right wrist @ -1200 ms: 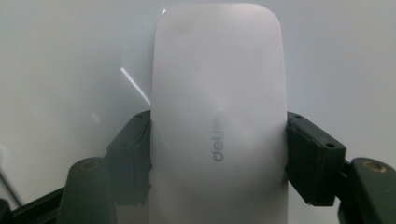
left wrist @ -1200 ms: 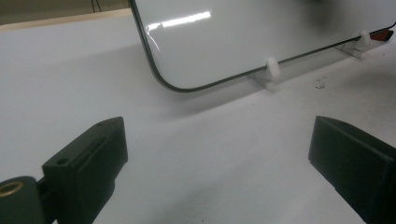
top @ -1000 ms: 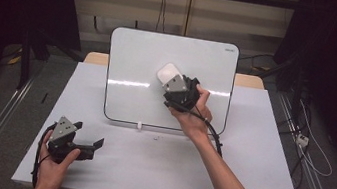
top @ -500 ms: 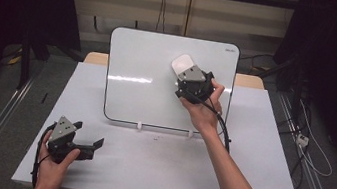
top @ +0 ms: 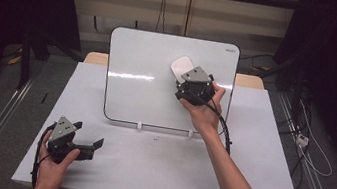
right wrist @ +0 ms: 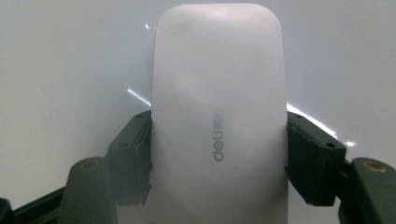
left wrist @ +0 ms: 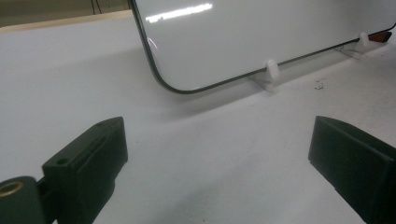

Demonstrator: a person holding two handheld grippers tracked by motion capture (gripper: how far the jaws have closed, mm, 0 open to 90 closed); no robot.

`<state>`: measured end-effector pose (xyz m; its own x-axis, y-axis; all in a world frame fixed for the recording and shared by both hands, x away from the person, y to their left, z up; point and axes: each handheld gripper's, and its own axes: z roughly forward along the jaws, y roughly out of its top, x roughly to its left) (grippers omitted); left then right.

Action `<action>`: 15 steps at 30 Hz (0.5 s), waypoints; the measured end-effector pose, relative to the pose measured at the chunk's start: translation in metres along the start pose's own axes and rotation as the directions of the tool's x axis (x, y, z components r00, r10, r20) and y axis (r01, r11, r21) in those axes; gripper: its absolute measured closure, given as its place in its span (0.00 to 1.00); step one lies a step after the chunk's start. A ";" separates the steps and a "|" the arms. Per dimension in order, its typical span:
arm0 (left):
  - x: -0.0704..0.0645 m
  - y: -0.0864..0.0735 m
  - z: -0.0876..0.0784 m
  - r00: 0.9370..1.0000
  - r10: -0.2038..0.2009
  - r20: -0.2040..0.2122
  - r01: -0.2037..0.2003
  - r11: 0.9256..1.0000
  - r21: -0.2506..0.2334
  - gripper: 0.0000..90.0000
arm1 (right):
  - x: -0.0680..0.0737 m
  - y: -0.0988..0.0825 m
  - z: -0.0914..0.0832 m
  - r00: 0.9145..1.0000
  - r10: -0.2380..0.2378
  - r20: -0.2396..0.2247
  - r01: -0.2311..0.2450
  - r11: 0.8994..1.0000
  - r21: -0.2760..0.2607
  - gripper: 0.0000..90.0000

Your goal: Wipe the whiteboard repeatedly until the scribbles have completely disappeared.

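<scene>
At frame centre, right tool (top: 185,78) is gripping the white eraser (top: 179,67) against the whiteboard (top: 137,90); left tool (top: 90,144) is resting released, lower left.

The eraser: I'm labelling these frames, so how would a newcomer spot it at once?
Find the whiteboard standing at the table's far side. Against its upper right face, the right gripper clamps the eraser: a white, rounded block with grey lettering.

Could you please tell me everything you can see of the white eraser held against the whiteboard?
The white, rounded-oblong plastic eraser has a smooth matte back printed with grey "deli" lettering. The right gripper clamps its long sides between two black jaws and holds it against the upper right of the glossy upright whiteboard.
</scene>
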<state>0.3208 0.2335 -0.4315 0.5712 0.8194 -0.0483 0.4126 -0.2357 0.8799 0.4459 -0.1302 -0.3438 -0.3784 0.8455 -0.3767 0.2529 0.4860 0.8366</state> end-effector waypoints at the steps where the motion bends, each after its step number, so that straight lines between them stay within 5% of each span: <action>1: 0.000 0.000 0.000 1.000 0.000 0.001 0.000 1.000 0.000 0.05 | 0.001 0.000 0.000 1.000 -0.002 0.003 0.002 1.000 -0.001 0.35; 15: 0.000 -0.001 0.000 1.000 0.000 -0.004 0.000 1.000 0.005 0.05 | -0.005 0.005 -0.018 1.000 0.009 -0.005 -0.009 0.998 -0.069 0.35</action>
<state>0.3203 0.2336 -0.4323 0.5685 0.8214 -0.0464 0.4162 -0.2385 0.8775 0.4330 -0.1356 -0.3306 -0.3803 0.8487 -0.3675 0.1939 0.4617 0.8656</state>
